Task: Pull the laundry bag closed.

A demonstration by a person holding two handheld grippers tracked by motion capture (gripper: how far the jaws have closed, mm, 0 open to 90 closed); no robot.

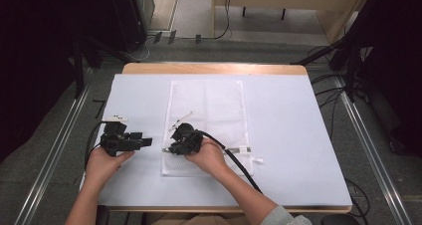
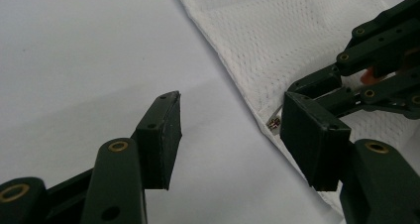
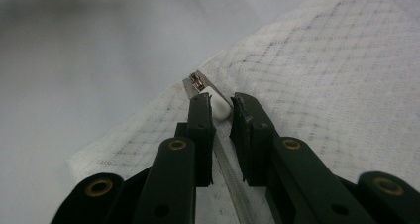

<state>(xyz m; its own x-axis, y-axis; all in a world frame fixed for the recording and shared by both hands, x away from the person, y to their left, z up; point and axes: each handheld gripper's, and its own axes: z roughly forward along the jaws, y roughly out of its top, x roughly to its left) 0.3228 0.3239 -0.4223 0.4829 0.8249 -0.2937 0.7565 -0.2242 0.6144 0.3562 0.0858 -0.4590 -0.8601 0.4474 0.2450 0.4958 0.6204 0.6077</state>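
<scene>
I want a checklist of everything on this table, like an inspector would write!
Surface: white table cover on a wooden table, flat.
Job's things: white mesh laundry bag lying flat; its metal zipper slider sits at the bag's near left corner.
Clutter: small white label near the left tool.
Grippers: left tool open, resting beside the bag's edge; right tool nearly closed around the zipper pull, though contact is unclear.
Cables: black cable trails from the right tool over the bag; more cables on the floor.
Surroundings: grey floor, metal rails, dark stands.
</scene>
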